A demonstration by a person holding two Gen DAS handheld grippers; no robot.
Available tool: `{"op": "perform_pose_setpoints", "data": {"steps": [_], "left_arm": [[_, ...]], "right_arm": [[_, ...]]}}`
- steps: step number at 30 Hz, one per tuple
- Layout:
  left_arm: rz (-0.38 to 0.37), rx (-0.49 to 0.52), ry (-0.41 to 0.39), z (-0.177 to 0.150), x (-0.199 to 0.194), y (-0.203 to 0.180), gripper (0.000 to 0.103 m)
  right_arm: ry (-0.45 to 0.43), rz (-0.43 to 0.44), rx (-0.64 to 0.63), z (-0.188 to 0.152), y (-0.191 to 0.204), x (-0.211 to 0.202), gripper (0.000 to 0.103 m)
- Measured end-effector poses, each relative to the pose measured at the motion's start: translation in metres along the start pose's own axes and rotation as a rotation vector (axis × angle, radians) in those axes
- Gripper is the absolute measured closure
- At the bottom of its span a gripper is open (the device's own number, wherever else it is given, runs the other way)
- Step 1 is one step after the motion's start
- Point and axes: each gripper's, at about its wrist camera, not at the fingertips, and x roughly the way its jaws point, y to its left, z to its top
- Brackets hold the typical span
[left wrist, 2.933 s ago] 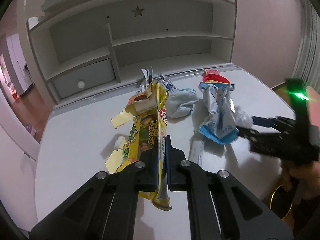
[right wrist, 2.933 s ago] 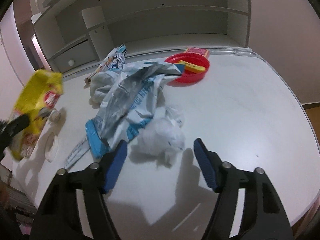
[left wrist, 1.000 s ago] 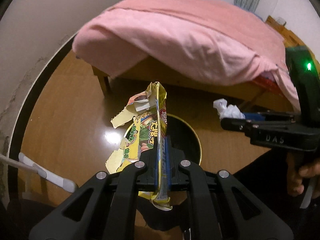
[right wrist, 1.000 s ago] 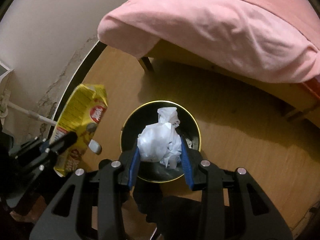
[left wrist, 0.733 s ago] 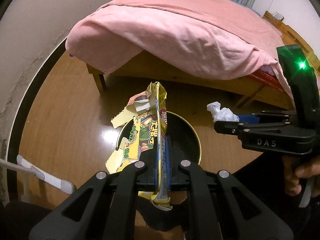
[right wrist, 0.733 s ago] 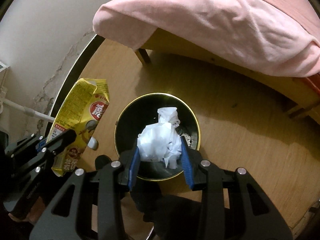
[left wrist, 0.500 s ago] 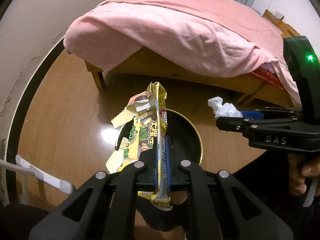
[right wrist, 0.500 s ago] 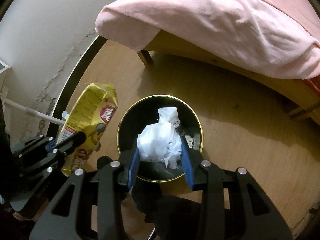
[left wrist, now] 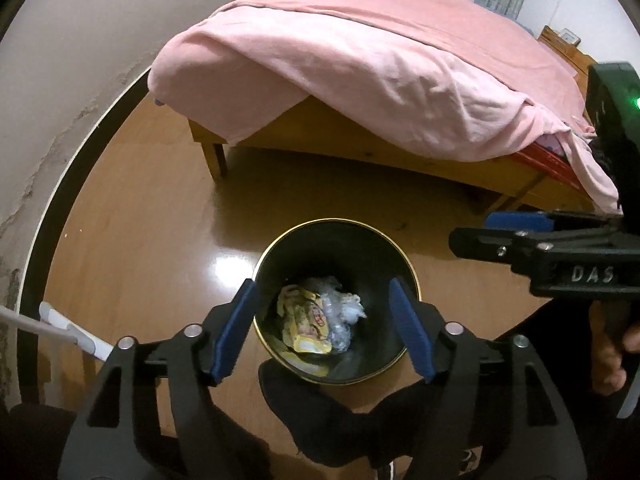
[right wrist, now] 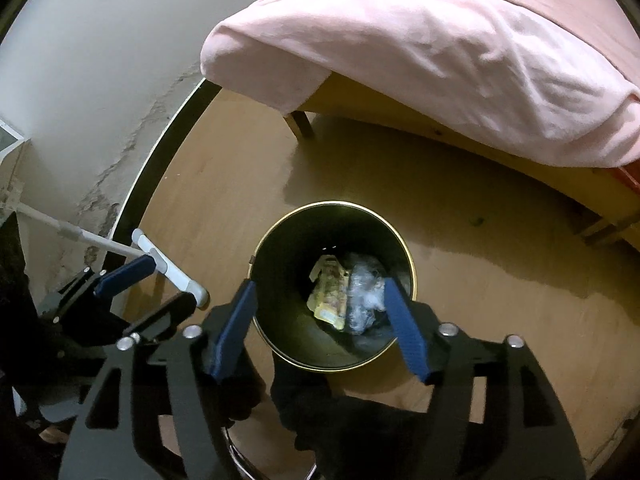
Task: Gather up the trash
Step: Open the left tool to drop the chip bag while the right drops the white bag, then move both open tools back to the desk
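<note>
A round black bin with a gold rim [left wrist: 408,268] [right wrist: 402,240] stands on the wooden floor straight below both grippers. Inside it lie the yellow snack wrapper [left wrist: 306,322] [right wrist: 330,294] and the crumpled white tissue [left wrist: 346,308] [right wrist: 364,292]. My left gripper [left wrist: 324,328] hangs over the bin with its jaws opening and nothing between its blue pads. My right gripper [right wrist: 320,326] hovers over the same bin, its jaws opening too and nothing held. The right gripper [left wrist: 516,228] also shows at the right edge of the left wrist view, and the left gripper [right wrist: 140,288] at the left of the right wrist view.
A bed with a pink blanket [left wrist: 380,68] [right wrist: 440,40] on a wooden frame stands behind the bin. A white wall with a dark skirting [right wrist: 160,152] runs along the left. A white mop head on a pole [left wrist: 72,330] [right wrist: 168,268] lies on the floor at the left. A dark-socked foot [left wrist: 320,412] is near the bin.
Both grippers opened over the bin. The yellow wrapper dropped from the left gripper and the white tissue from the right, and both now lie in the bin.
</note>
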Motion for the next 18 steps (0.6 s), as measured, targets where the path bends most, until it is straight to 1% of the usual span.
{"op": "perform_pose_setpoints", "data": {"steps": [3,5,6,9,12,15,18], "left_arm": [[0.014,-0.003,-0.027,-0.005,-0.018,0.006,0.021],[0.020,-0.006,-0.050,-0.007,-0.034,0.009,0.019],[0.031,-0.005,-0.073,-0.007,-0.049,0.011,0.017],[0.064,-0.002,-0.137,-0.006,-0.087,0.017,0.014],[0.126,-0.010,-0.191,-0.004,-0.139,0.030,0.014],[0.212,-0.047,-0.249,-0.009,-0.199,0.054,0.014],[0.323,-0.147,-0.287,-0.027,-0.267,0.091,0.014]], "right_arm": [[-0.020,0.006,-0.017,0.010,0.014,-0.012,0.034],[-0.057,0.017,-0.038,0.021,0.028,-0.027,0.032],[-0.077,0.016,-0.053,0.026,0.037,-0.034,0.031],[-0.135,0.045,-0.112,0.045,0.074,-0.062,0.028],[-0.176,0.095,-0.182,0.061,0.117,-0.087,0.027],[-0.213,0.143,-0.302,0.071,0.179,-0.112,0.027],[-0.229,0.215,-0.402,0.070,0.237,-0.127,0.026]]}}
